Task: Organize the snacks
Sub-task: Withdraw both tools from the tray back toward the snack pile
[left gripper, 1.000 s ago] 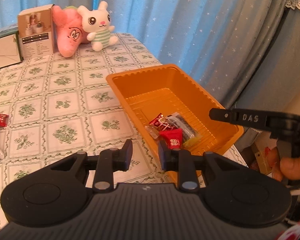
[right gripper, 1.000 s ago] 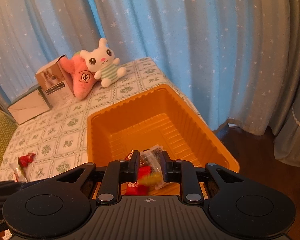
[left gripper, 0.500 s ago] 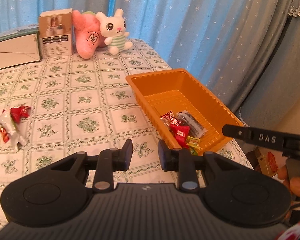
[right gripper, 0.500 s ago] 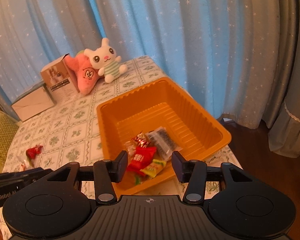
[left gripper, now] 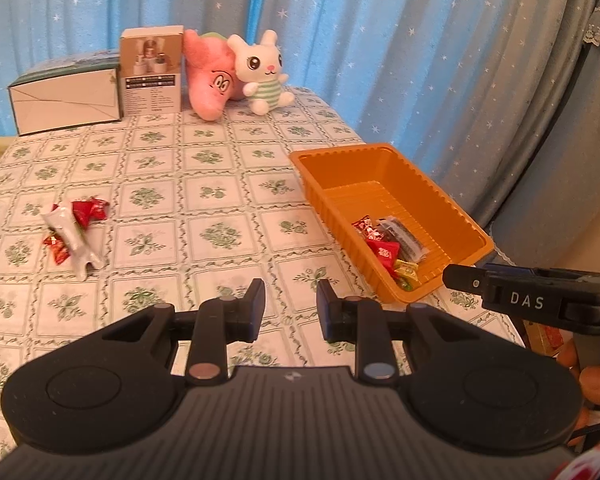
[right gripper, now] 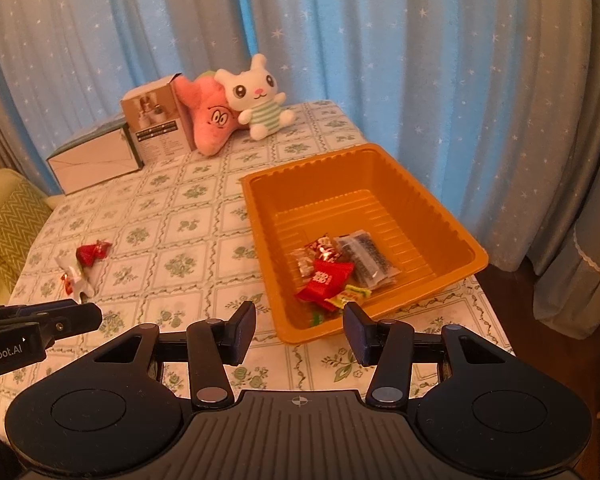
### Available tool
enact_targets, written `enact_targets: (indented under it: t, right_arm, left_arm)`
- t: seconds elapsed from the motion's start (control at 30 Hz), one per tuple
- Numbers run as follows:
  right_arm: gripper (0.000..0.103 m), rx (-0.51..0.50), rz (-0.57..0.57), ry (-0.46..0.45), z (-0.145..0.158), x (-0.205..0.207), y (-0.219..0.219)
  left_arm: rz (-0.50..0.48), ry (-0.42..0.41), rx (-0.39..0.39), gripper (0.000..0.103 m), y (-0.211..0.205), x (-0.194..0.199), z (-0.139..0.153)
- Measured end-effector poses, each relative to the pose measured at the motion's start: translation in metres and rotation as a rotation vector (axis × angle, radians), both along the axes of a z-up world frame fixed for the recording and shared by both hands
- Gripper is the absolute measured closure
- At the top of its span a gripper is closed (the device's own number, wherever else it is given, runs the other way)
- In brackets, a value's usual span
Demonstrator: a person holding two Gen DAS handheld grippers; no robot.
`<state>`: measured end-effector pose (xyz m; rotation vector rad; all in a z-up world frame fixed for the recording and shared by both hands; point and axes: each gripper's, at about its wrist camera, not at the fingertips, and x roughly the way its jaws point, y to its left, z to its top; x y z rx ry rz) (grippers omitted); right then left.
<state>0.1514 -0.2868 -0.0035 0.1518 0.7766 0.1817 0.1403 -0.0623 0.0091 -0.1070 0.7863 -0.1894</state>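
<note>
An orange tray [left gripper: 452, 204] [right gripper: 452, 224] stands at the table's right edge with several wrapped snacks [right gripper: 336, 272] [left gripper: 388, 246] in its near end. More snacks lie loose at the left of the table: a red one [left gripper: 88, 210] [right gripper: 94, 252], a white one [left gripper: 72, 240] [right gripper: 78, 280] and a small red one [left gripper: 56, 248]. My left gripper [left gripper: 290, 304] is open and empty above the cloth, left of the tray. My right gripper [right gripper: 300, 328] is open and empty, just before the tray's near rim. Each gripper shows at the edge of the other's view.
A green-patterned tablecloth [left gripper: 204, 200] covers the table. At the back stand a white box [left gripper: 64, 98], a brown carton [left gripper: 152, 72], a pink plush [left gripper: 210, 76] and a white bunny plush [left gripper: 262, 72]. Blue curtains hang behind. The table edge runs just right of the tray.
My right gripper has opened, let the snacks fall into the tray, and drawn back. My left gripper has pulled back and turned left, bringing the loose snacks into view.
</note>
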Motion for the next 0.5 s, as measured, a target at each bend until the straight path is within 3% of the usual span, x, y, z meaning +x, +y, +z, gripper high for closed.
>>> enact_targets:
  t: [0.5]
  right_arm:
    - [0.054, -0.016, 0.078, -0.004, 0.003, -0.004, 0.036]
  left_arm:
    - [0.053, -0.013, 0.010, 0.079, 0.026, -0.014, 0.007]
